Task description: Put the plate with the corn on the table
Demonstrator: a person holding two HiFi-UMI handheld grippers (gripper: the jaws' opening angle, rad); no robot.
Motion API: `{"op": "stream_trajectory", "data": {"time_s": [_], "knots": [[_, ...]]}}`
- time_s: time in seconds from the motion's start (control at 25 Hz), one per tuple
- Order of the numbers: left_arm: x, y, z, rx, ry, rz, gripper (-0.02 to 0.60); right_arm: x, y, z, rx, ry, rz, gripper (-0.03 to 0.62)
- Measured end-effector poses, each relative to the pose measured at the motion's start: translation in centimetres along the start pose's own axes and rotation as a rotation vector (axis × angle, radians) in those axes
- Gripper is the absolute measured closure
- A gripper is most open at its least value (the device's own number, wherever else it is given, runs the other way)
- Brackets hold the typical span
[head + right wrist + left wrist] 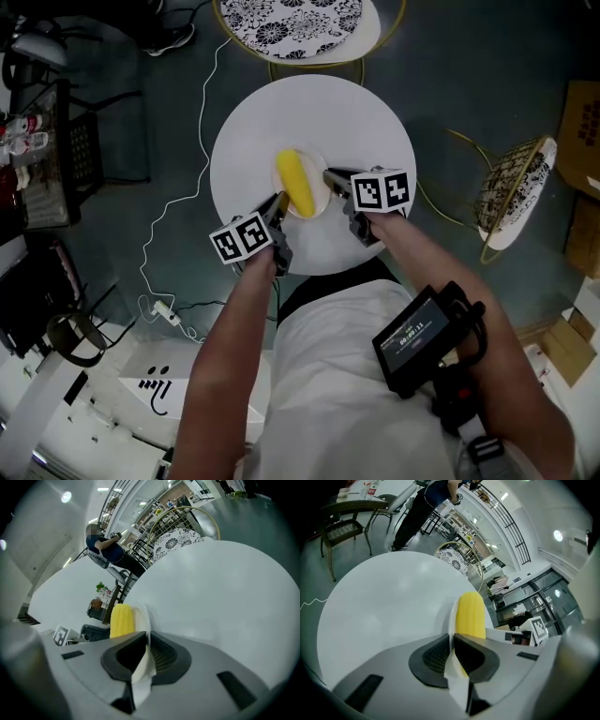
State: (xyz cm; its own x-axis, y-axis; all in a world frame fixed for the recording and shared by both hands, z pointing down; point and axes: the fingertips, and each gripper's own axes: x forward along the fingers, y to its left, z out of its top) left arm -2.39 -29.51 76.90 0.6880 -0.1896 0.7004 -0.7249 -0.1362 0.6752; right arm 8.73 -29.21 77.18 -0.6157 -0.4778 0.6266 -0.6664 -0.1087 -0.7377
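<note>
Held a small white plate (320,194) by its rim from both sides. Clamped on its near-left edge with the left gripper (279,202) and on its right edge with the right gripper (330,177), both sets of jaws closed tight on the thin rim. Carried one yellow corn cob (296,182) lying lengthwise. Hung over the middle of the round white table (281,122); could not tell whether touching the top.

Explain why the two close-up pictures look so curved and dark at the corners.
Left gripper view: a wide-angle lens bows the table and blackens the corners; a ceiling lamp glares. Right gripper view: same bowing, with the right claw, shut on the plate, looming large. Head view: straighter but dim, only the table bright.
</note>
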Motion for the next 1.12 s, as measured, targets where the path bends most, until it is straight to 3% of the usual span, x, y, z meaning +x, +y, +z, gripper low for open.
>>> {"op": "stream_trajectory", "data": {"time_s": [0.32, 0.64, 0.88, 1.12], "knots": [[1.0, -0.2, -0.6, 0.001, -0.002, 0.044, 0.551, -0.2, -0.8, -0.1, -0.041, 0.006, -0.012, 0.557], [0.8, 0.1, -0.1, 0.089, 0.016, 0.127, 0.545, 0.1, -0.1, 0.2, -0.111, -0.017, -0.022, 0.557], [-0.8, 0.5, 1.5, 0.118, -0.079, 0.166, 0.5, -0.1, -0.1, 0.2, -0.17, -0.015, -0.05, 0.556], [-3.4, 1.4, 2.0, 0.121, -0.126, 0.172, 0.5, -1.1, -0.8, 0.2, -0.177, -0.039, -0.139, 0.557]]}}
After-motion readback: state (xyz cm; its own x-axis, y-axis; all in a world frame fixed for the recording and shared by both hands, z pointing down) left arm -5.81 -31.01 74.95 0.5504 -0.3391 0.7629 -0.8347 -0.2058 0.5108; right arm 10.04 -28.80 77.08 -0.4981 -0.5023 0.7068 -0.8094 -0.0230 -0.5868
